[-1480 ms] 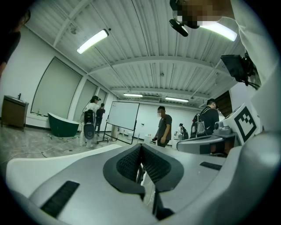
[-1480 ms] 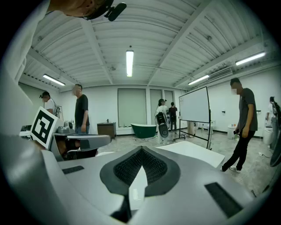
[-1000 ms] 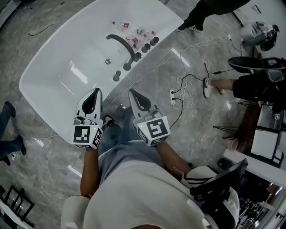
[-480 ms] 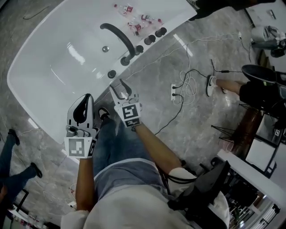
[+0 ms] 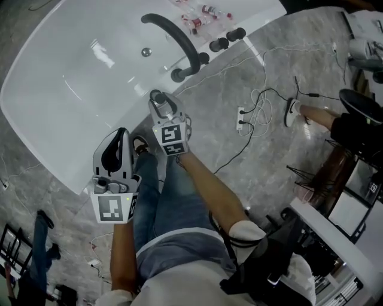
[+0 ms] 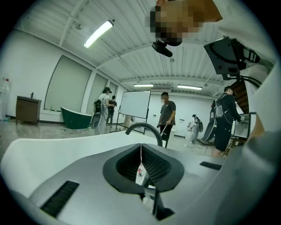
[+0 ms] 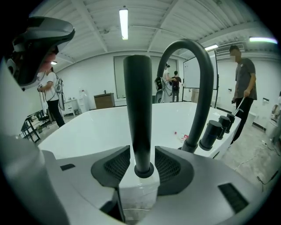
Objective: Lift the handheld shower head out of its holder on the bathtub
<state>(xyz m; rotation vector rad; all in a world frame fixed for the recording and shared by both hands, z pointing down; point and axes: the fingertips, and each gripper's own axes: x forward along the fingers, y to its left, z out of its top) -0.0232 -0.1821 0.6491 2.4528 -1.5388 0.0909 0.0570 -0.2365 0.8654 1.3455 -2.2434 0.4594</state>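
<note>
The handheld shower head (image 7: 137, 110) is a black upright cylinder in a holder on the white bathtub's rim (image 5: 128, 122). In the head view it is a dark round tip (image 5: 157, 97). My right gripper (image 5: 160, 105) reaches over the rim and is open, with the cylinder between its jaws (image 7: 143, 165) and a small gap on each side. My left gripper (image 5: 122, 134) hangs lower left of it, beside the tub's outer wall, shut on nothing. In the left gripper view its pads meet in a thin line (image 6: 141, 151).
A black arched faucet spout (image 5: 173, 36) rises just beyond the shower head, with black knobs (image 5: 218, 43) along the rim. Small bottles (image 5: 197, 18) lie at the tub's far end. A power strip and cables (image 5: 241, 119) lie on the grey floor. People stand around.
Both grippers came down and forward toward the tub. The right one went from shut to open and now has its jaws round the shower head.
</note>
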